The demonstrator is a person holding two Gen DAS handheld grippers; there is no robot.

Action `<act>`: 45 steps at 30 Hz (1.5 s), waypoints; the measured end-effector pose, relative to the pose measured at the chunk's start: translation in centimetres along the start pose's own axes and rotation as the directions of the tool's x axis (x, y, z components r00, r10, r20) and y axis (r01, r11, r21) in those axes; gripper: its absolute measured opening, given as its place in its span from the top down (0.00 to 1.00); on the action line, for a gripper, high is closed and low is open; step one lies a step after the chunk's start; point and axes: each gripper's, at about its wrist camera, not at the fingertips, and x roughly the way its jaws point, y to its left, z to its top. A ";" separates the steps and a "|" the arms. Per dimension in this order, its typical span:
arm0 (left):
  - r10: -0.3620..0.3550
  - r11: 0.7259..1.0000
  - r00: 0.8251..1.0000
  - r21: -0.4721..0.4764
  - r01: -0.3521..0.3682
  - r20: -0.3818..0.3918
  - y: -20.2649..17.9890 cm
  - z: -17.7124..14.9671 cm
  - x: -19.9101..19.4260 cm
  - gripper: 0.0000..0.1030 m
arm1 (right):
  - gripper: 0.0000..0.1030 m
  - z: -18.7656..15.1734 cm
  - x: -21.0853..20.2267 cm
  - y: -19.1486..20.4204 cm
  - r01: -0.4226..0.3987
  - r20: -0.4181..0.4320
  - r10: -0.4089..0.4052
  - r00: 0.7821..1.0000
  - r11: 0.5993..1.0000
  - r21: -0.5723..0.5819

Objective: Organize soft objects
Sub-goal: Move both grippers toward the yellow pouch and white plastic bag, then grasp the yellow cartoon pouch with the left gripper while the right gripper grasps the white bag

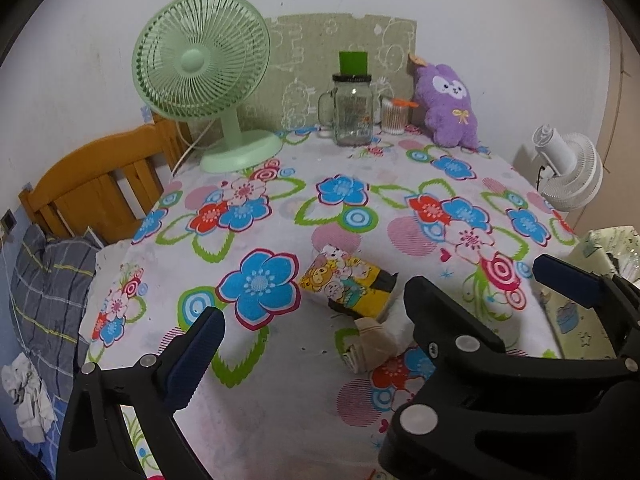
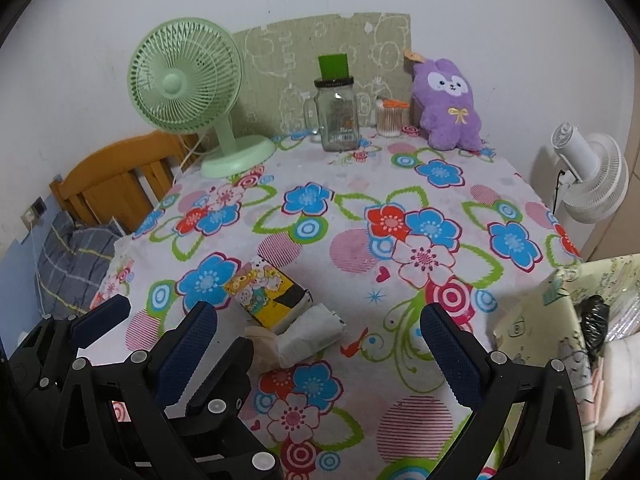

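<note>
A yellow cartoon-print tissue pack (image 1: 348, 288) (image 2: 268, 296) lies on the flowered tablecloth (image 1: 280, 400) near the front. A white folded cloth (image 2: 312, 334) and a crumpled beige cloth (image 1: 372, 340) (image 2: 262, 346) lie against it. A purple plush rabbit (image 1: 450, 106) (image 2: 450, 106) leans on the wall at the back right. My left gripper (image 1: 376, 294) and right gripper (image 2: 316, 314) hover open just short of the pile, holding nothing. Their fingers overlap: the right gripper's black left finger (image 1: 440, 312) sits inside the left gripper's opening.
At the back stand a green desk fan (image 1: 204, 76), a glass jar mug (image 1: 352, 112) and a cotton-swab tub (image 1: 394, 118). A white fan (image 2: 592, 176) is off the table's right edge. A wooden headboard (image 1: 92, 192) and checked bedding (image 1: 44, 288) lie left.
</note>
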 end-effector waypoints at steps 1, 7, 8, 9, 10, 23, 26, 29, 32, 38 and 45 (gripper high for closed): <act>-0.001 1.000 1.000 -0.002 0.001 -0.004 0.1 0.0 0.2 0.03 | 0.01 0.0 0.3 0.0 0.001 -0.005 -0.001 1.000 1.000 -0.003; 0.014 0.999 0.998 -0.028 -0.015 -0.056 0.7 -0.7 2.2 0.08 | 0.06 -0.3 2.2 0.4 -0.001 -0.054 0.000 0.999 1.000 -0.024; 0.017 0.999 0.998 -0.031 -0.019 -0.065 0.8 -0.8 2.5 0.09 | 0.07 -0.3 2.5 0.4 -0.003 -0.063 0.001 0.998 1.000 -0.028; 0.018 0.999 0.997 -0.033 -0.020 -0.071 0.8 -0.8 2.7 0.10 | 0.08 -0.4 2.9 0.4 -0.007 -0.076 0.005 0.997 1.000 -0.030; 0.018 0.999 0.997 -0.035 -0.021 -0.077 0.9 -0.9 2.9 0.11 | 0.08 -0.4 3.2 0.5 -0.011 -0.084 0.009 0.996 0.999 -0.031; -0.004 0.999 0.989 -0.038 -0.001 -0.146 1.2 -1.9 5.0 0.12 | 0.26 -1.4 6.4 1.0 -0.043 -0.185 0.038 0.982 0.999 -0.021; -0.016 0.999 0.987 -0.037 0.011 -0.158 1.2 -2.0 5.4 0.12 | 0.31 -1.6 6.9 0.9 -0.043 -0.198 0.039 0.980 0.999 -0.018; -0.040 0.999 0.984 -0.039 0.034 -0.171 1.0 -2.2 5.5 0.11 | 0.38 -1.8 7.2 0.8 -0.059 -0.212 0.054 0.976 0.998 -0.020; -0.091 0.995 0.976 -0.056 0.082 -0.197 0.9 -2.4 5.8 0.11 | 0.54 -2.0 7.5 0.6 -0.081 -0.234 0.077 0.969 0.997 -0.011; -0.112 0.993 0.975 -0.048 0.105 -0.193 0.2 -2.3 5.6 0.09 | 0.62 -2.1 7.2 -0.1 -0.089 -0.234 0.088 0.968 0.996 0.007; -0.036 0.999 0.986 0.000 0.036 -0.162 -0.7 -2.0 5.4 0.09 | 0.73 -2.0 6.7 -0.8 -0.043 -0.205 0.038 0.978 0.999 -0.020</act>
